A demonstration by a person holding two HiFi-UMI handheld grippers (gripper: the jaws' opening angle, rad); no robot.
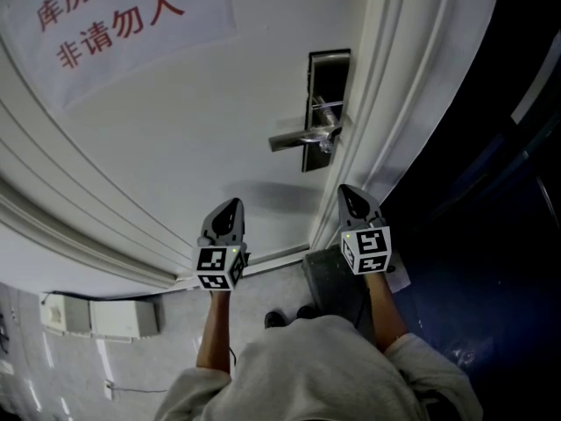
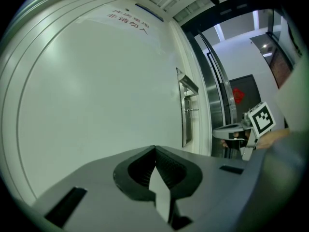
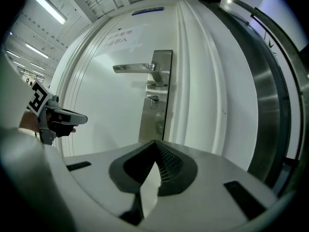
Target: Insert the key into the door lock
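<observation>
A steel lock plate with a lever handle sits on the white door, near its right edge. In the right gripper view the lock plate is straight ahead, and a small metal ring hangs at the keyhole below the handle. My left gripper and right gripper are both held level, a short way back from the door and below the lock. Both are shut, left gripper and right gripper alike. No key shows between either pair of jaws.
A paper sign with red characters is stuck high on the door. The white door frame and a steel jamb run along the right. A dark blue wall lies beyond. A white box sits by the floor at left.
</observation>
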